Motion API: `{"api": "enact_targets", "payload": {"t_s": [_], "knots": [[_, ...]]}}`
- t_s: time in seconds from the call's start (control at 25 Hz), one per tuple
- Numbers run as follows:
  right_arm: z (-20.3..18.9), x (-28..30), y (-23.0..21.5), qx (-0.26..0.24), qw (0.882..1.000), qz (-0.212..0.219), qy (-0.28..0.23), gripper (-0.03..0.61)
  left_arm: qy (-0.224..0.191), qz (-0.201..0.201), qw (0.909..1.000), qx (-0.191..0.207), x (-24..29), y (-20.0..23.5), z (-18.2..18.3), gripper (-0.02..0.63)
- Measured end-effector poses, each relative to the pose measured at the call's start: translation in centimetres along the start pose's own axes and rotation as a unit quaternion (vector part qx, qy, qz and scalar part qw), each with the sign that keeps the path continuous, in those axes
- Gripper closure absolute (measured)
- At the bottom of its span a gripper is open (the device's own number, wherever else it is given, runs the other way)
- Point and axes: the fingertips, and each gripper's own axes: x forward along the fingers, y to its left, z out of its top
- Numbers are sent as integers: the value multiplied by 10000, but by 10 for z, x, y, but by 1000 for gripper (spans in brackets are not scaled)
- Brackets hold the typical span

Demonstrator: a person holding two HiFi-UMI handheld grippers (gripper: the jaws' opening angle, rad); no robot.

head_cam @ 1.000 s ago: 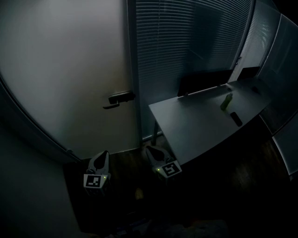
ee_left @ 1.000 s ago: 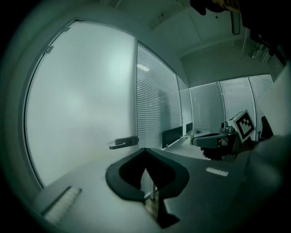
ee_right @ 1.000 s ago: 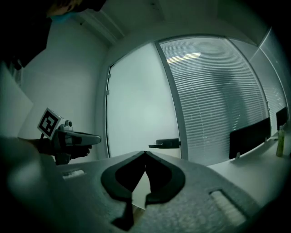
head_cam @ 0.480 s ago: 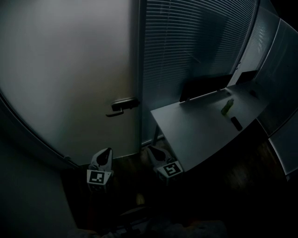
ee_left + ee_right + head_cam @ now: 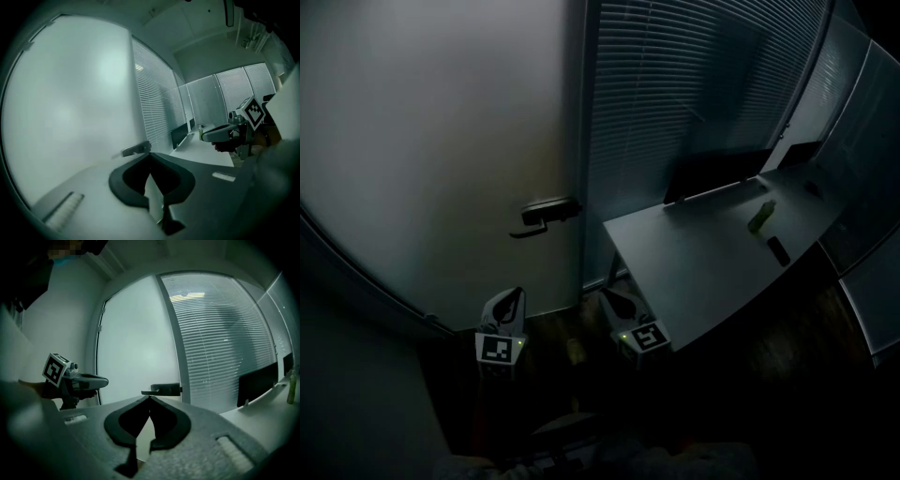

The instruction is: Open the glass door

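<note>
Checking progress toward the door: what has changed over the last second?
The left hand-held gripper and the right hand-held gripper have moved a little nearer the glass door. Nothing was taken hold of or let go. Both stay shut and empty; the door handle remains untouched.

The left gripper sits in the lower left-centre of the head view. The right gripper is in the lower centre, a little to its right. Both point up the frame, close to level and nearly parallel, with a clear gap between them. Each has its jaws closed tip to tip with nothing between them. In each gripper view the other gripper shows off to one side at about the same height.
</note>
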Motion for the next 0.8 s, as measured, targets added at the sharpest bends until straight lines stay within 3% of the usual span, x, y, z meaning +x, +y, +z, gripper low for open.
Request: {"api": "enact_targets", "payload": {"t_s": [0.2, 0.32, 0.64, 0.8], "knots": [[3, 22, -14, -56, 10000, 55, -16, 577, 113, 77, 9995, 287, 21, 13, -2, 611], [3, 35, -22, -47, 10000, 52, 5, 577, 241, 146, 9975, 653, 37, 24, -8, 611], [-9, 62, -40, 83, 9998, -3, 169, 577, 221, 148, 9856, 1672, 78, 35, -25, 589], [-9, 71, -45, 102, 9996, -11, 246, 577, 401, 187, 9765, 2107, 92, 41, -30, 566]]}}
